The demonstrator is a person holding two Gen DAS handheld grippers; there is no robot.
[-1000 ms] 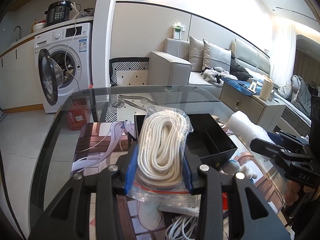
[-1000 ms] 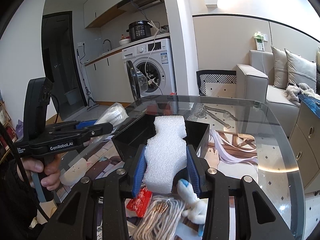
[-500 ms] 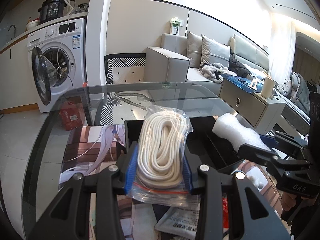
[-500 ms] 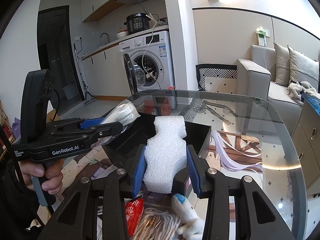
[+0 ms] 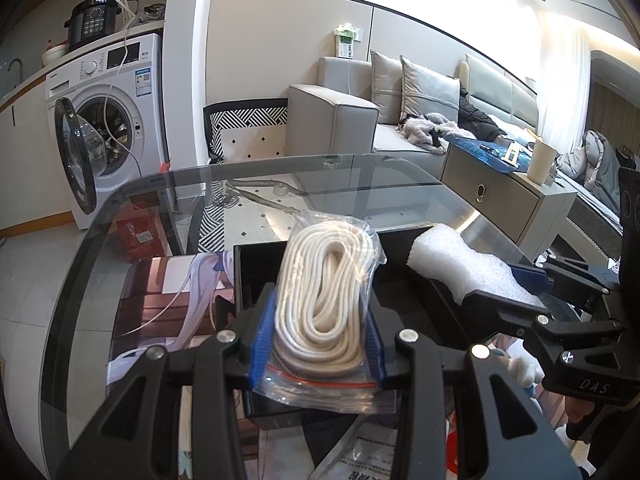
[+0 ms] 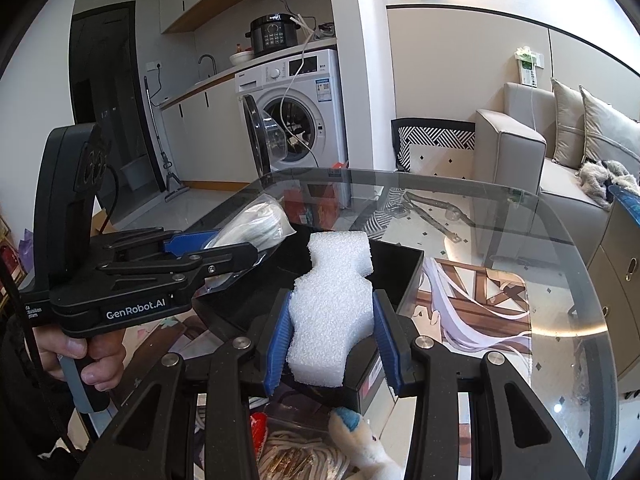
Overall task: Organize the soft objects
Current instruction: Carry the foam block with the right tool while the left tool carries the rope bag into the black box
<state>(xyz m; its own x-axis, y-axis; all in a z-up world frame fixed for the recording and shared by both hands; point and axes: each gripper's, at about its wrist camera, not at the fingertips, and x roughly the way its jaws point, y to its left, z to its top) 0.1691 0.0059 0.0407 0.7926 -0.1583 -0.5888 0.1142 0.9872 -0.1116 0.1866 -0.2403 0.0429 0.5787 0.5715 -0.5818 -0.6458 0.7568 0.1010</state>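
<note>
My left gripper (image 5: 316, 340) is shut on a clear zip bag of coiled white rope (image 5: 326, 300), held over the near left part of a black open box (image 5: 256, 276). My right gripper (image 6: 332, 344) is shut on a white foam block (image 6: 334, 300), hanging over the same black box (image 6: 404, 276). In the right wrist view the left gripper (image 6: 240, 246) with the rope bag (image 6: 256, 222) reaches in from the left. Seen from the left wrist, the right gripper (image 5: 520, 280) comes in from the right with the foam block (image 5: 460, 260).
The box stands on a round glass table (image 5: 120, 240) over a printed mat (image 6: 480, 300). A white and blue plush toy (image 6: 360, 440), a bag of cords (image 6: 300, 456) and a red packet (image 6: 260, 424) lie near the front edge. A washing machine (image 5: 108, 120) and sofa (image 5: 332, 120) stand beyond.
Both grippers have moved forward and slightly down, bringing the rope bag and the foam block over the black box. Both grips are unchanged.
</note>
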